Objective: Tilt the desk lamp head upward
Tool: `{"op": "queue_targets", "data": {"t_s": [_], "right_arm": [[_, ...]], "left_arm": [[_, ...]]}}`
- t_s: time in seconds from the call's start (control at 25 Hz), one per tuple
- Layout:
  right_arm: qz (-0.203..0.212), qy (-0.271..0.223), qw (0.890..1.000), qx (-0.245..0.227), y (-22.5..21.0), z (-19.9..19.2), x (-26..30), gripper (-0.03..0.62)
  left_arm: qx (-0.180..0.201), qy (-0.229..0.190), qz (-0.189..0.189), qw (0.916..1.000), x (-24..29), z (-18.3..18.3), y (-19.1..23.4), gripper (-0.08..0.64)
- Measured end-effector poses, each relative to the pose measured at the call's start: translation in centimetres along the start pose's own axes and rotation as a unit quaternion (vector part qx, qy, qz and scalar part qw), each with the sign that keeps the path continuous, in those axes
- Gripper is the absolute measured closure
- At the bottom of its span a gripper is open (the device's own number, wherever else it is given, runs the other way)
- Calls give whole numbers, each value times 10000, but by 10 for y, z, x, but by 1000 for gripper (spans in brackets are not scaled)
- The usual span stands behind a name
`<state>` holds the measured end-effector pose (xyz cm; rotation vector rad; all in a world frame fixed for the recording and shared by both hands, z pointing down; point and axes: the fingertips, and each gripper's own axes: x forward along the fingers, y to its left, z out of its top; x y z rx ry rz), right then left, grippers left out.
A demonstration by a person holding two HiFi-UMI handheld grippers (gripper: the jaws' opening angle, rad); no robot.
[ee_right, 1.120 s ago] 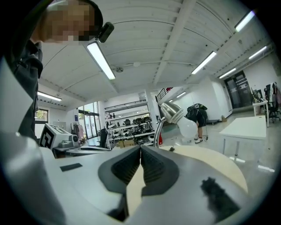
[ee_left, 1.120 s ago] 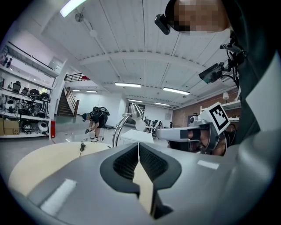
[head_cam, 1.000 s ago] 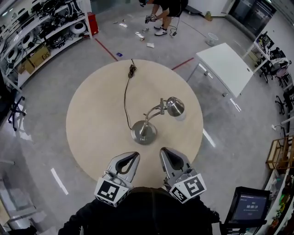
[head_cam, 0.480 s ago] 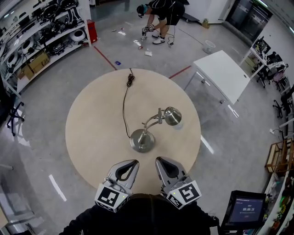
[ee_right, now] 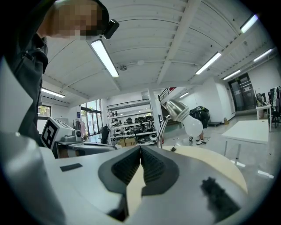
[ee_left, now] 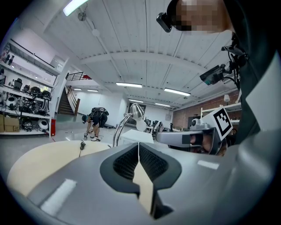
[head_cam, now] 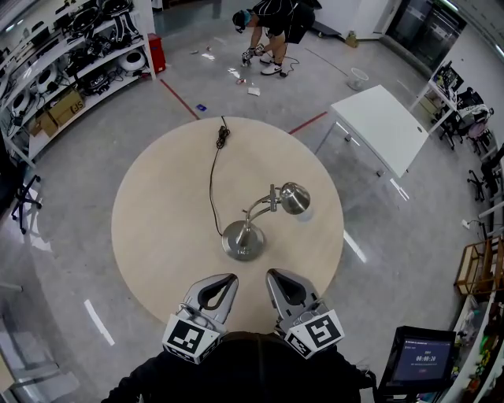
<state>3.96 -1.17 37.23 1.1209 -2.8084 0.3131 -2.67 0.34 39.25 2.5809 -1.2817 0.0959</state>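
A silver desk lamp stands near the middle of the round beige table. Its round base sits toward me, and a curved neck leads up to the lamp head, which points down to the right with a white bulb showing. In the right gripper view the lamp head and bulb hang above the table; in the left gripper view the lamp head rises beyond the jaws. My left gripper and right gripper hover side by side at the table's near edge, short of the base, both shut with nothing between the jaws.
The lamp's black cord trails from the base to the far table edge. A white rectangular table stands at the back right. Shelves with gear line the left wall. A person bends over the floor far behind.
The head view shifted slightly between the oldest frame and half a second ago. Both grippers and the lamp have kept their places since.
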Motion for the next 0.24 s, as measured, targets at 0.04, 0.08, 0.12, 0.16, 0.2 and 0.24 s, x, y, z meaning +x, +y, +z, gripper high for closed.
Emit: {"op": "queue_targets", "data": {"t_s": [0.04, 0.08, 0.12, 0.16, 0.2, 0.24], "right_arm": [[1, -3, 10000, -10, 0, -1, 0, 588], [-1, -8, 10000, -18, -1, -1, 0, 588], [-3, -13, 10000, -23, -1, -1, 0, 588], [-5, -17, 10000, -24, -1, 0, 0, 588], [-6, -21, 10000, -25, -1, 0, -1, 588], [-8, -26, 10000, -25, -1, 1, -1, 588]], "left_arm": [[-79, 34, -17, 10000, 0, -1, -2, 546], [-145, 65, -19, 9999, 0, -2, -3, 546], [-176, 81, -14, 9998, 0, -2, -3, 546], [-182, 85, -5, 9998, 0, -3, -3, 546], [-172, 83, 7, 9998, 0, -3, -2, 546], [-155, 76, 21, 9998, 0, -4, -2, 546]]}}
